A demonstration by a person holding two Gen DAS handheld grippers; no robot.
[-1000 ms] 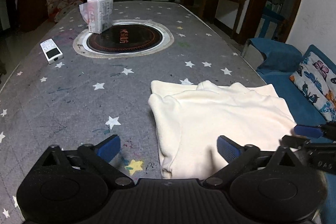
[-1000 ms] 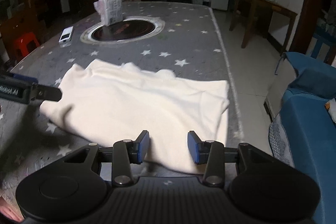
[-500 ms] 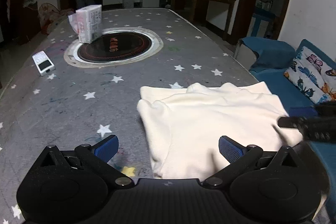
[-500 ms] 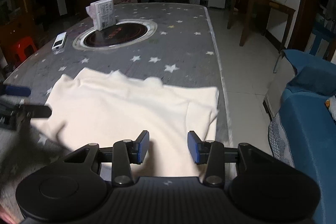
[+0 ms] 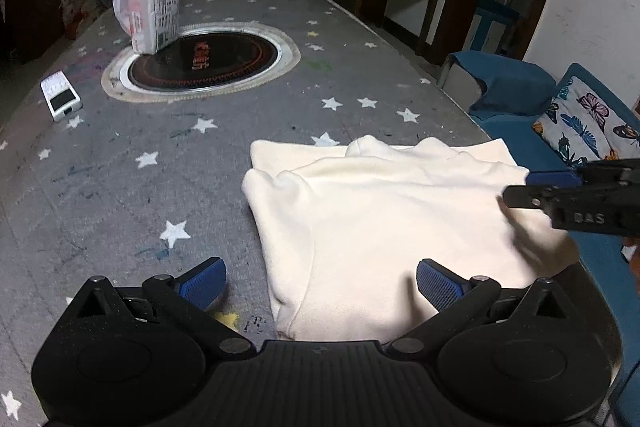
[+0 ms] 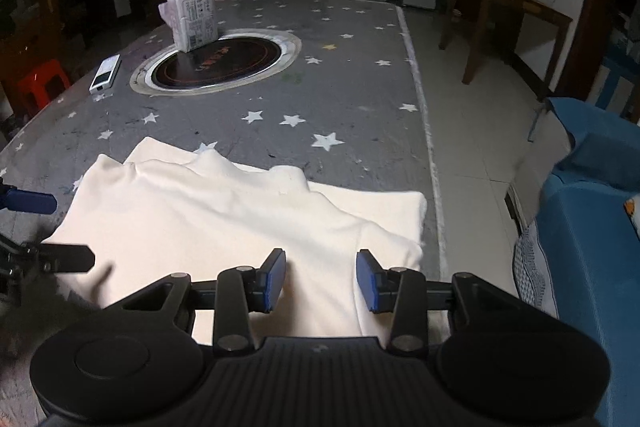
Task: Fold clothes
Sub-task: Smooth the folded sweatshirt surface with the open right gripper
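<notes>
I have the cream garment lying flat near my edge of the star-patterned table, already doubled over on itself with its folded edge showing as a soft ridge along the far side, and it sits toward the table's right edge, close to the blue sofa. My left gripper hangs over the garment's near left corner with its jaws spread wide and nothing between them, one pad over bare tablecloth and the other over cloth, which I judge is a stance for pinching that corner. My right gripper is over the near right part of the garment, jaws partly apart and empty, the fabric lying under them rather than pinched. I read this as lining up both hands along the near hem for the next fold, one at each end so the cloth lifts evenly. The tissue pack and the white remote sit well away by the round hob, clear of the fold
</notes>
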